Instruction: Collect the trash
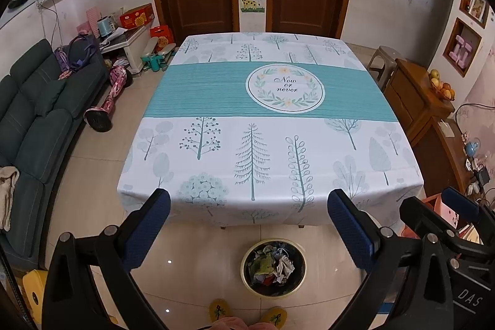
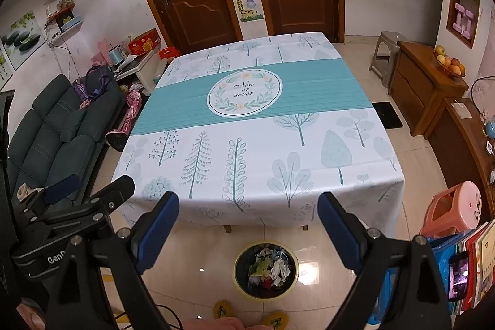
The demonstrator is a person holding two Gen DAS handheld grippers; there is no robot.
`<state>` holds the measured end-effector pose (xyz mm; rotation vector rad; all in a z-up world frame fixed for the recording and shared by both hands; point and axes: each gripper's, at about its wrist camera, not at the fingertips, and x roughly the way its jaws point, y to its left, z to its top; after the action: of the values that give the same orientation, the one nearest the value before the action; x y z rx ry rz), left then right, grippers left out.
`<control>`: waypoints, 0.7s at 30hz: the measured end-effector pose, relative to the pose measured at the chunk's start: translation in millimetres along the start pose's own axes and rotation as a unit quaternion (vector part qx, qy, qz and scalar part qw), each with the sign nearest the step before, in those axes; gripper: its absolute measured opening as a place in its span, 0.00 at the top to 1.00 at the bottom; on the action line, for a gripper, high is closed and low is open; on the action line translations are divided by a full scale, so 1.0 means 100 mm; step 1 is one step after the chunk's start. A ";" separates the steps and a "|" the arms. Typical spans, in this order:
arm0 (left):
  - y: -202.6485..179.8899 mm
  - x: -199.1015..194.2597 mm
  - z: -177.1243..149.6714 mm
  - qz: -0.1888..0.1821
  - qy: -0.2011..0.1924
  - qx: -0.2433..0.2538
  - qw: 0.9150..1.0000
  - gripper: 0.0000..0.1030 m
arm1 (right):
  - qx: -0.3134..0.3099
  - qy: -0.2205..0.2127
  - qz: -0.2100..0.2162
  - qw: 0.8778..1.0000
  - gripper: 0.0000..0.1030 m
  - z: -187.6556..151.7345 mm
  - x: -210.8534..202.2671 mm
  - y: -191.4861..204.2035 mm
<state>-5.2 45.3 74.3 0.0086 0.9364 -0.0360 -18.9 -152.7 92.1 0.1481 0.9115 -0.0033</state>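
Note:
A round trash bin [image 1: 273, 267] with a gold rim stands on the tiled floor in front of the table, filled with crumpled paper and wrappers [image 1: 272, 263]; the right wrist view shows the trash bin [image 2: 266, 268] too. My left gripper [image 1: 247, 207] is held open above it, fingers apart with nothing between them. My right gripper [image 2: 249, 211] is open and empty as well, beside the left one. The table [image 1: 263, 119] wears a white and teal tree-print cloth, and I see no trash on it.
A dark sofa [image 1: 40, 119] runs along the left. Wooden cabinets [image 2: 423, 82] with a fruit bowl [image 2: 450, 64] line the right wall, with a pink stool [image 2: 454, 211] nearby. A person's yellow slippers [image 1: 219, 310] are at the bottom edge. Two brown doors stand behind the table.

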 end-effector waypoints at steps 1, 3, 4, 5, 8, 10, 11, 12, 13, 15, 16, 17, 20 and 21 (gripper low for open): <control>-0.01 0.00 0.00 0.000 0.000 -0.001 1.000 0.02 | 0.000 0.000 0.000 1.000 0.11 0.00 0.00 0.00; 0.00 0.00 -0.01 0.000 0.002 -0.002 1.000 0.02 | -0.001 0.001 0.000 1.000 0.11 0.00 0.00 0.00; 0.00 0.00 -0.02 0.000 0.003 -0.002 1.000 0.02 | -0.001 0.002 0.000 1.000 0.11 0.00 0.00 0.00; 0.01 0.01 -0.03 0.000 0.003 -0.001 1.000 0.02 | -0.001 0.002 0.000 1.000 0.11 -0.03 0.02 0.00; 0.01 0.01 -0.05 0.000 0.004 -0.001 1.000 0.02 | -0.001 0.003 0.000 1.000 0.11 -0.05 0.01 0.00; 0.02 0.01 -0.07 0.000 0.005 0.000 1.000 0.02 | -0.001 0.003 0.000 1.000 0.11 -0.05 0.01 0.00; 0.02 0.00 -0.08 0.000 0.005 0.000 1.000 0.02 | -0.001 0.003 0.000 1.000 0.11 -0.05 0.01 0.00; 0.02 0.00 -0.09 0.000 0.006 0.001 1.000 0.02 | -0.001 0.003 0.000 1.000 0.11 -0.05 0.01 0.00; 0.02 0.00 -0.09 0.000 0.006 0.001 1.000 0.02 | 0.000 0.003 0.000 1.000 0.11 -0.04 0.01 0.00; 0.01 0.00 -0.09 0.001 0.006 0.001 1.000 0.02 | 0.000 0.003 0.000 1.000 0.11 -0.05 0.01 0.00; 0.01 0.00 -0.09 0.000 0.006 0.001 1.000 0.02 | -0.001 0.003 0.000 1.000 0.11 -0.06 0.01 0.00; 0.01 0.00 -0.10 0.001 0.006 0.001 1.000 0.02 | -0.001 0.003 0.000 1.000 0.11 -0.04 0.01 0.00; 0.01 0.00 -0.12 0.001 0.008 0.002 1.000 0.02 | -0.001 0.003 -0.001 1.000 0.11 -0.04 0.01 0.00; 0.00 0.00 -0.12 0.001 0.007 0.002 1.000 0.02 | -0.001 0.002 -0.001 1.000 0.11 -0.05 0.01 0.00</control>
<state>-14.2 45.6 67.1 0.0139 0.9511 -0.0371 -22.1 -152.1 88.5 0.1464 0.9164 -0.0034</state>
